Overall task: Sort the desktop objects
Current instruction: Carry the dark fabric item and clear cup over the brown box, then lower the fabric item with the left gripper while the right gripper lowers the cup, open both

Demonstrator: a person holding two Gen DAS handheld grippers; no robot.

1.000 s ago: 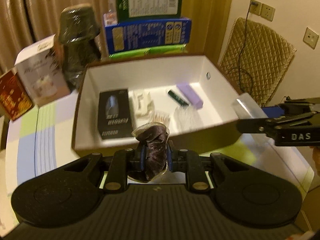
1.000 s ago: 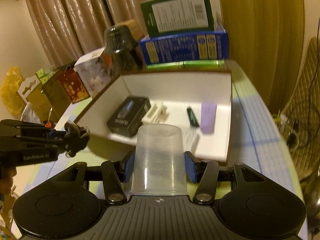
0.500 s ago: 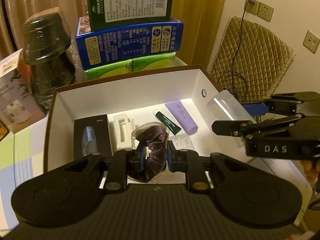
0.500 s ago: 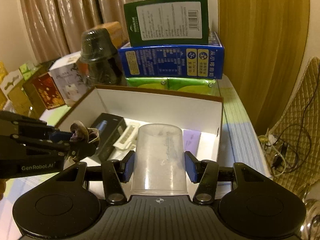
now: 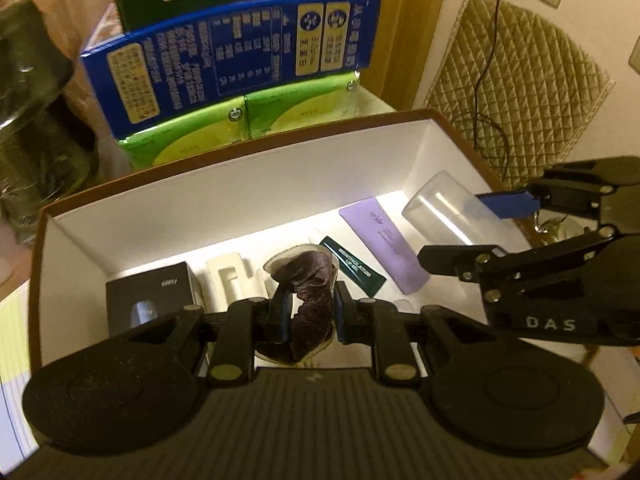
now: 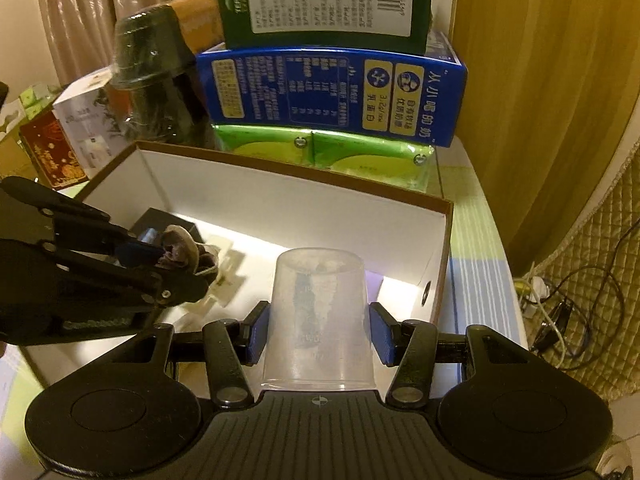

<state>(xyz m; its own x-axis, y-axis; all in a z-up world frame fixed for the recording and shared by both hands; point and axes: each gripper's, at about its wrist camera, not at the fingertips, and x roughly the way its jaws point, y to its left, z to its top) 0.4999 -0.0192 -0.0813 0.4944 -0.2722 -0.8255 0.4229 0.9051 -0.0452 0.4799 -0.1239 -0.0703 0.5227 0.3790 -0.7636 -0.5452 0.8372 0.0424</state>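
Left gripper [image 5: 309, 312] is clamped on a dark purple fabric pouch [image 5: 310, 300] and has come forward from outside the near wall — it now hangs over the floor of the white storage box [image 5: 240, 196], between the black product box [image 5: 150, 300] and the green tube [image 5: 354, 266]. Right gripper [image 6: 318, 334], squeezing the clear plastic cup [image 6: 318, 320], has likewise crossed the rim above the lilac packet [image 5: 384, 244]. Both items look ready to be set down inside.
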